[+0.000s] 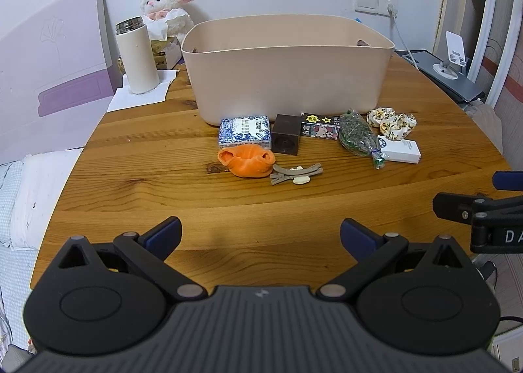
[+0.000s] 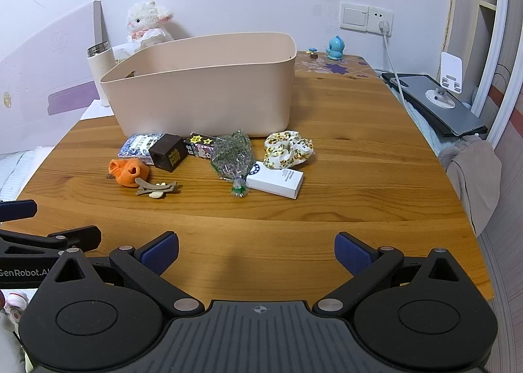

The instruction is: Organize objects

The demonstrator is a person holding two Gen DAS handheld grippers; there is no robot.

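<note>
A beige plastic bin [image 1: 287,78] [image 2: 202,98] stands on the wooden table [image 1: 147,183] [image 2: 359,160]. In front of it lie a blue-patterned box [image 1: 245,131] [image 2: 139,144], a dark brown cube [image 1: 286,138] [image 2: 168,152], a black cartoon box [image 1: 320,126] [image 2: 199,144], a bag of green herbs [image 1: 358,137] [image 2: 232,155], a floral scrunchie [image 1: 392,123] [image 2: 287,149], a white box [image 1: 400,150] [image 2: 276,180], an orange cloth [image 1: 246,162] [image 2: 128,172] and hair clips [image 1: 295,173] [image 2: 156,189]. My left gripper [image 1: 260,237] and right gripper [image 2: 256,250] are open and empty, above the near table edge.
A white thermos [image 1: 136,56] [image 2: 99,69] and a plush lamb [image 1: 166,8] [image 2: 147,25] stand behind the bin at left. A phone stand on a dark slab [image 1: 452,60] [image 2: 444,92] sits at right, with a wall socket cable [image 2: 392,69]. A small blue figurine [image 2: 335,47] stands at the table's far edge.
</note>
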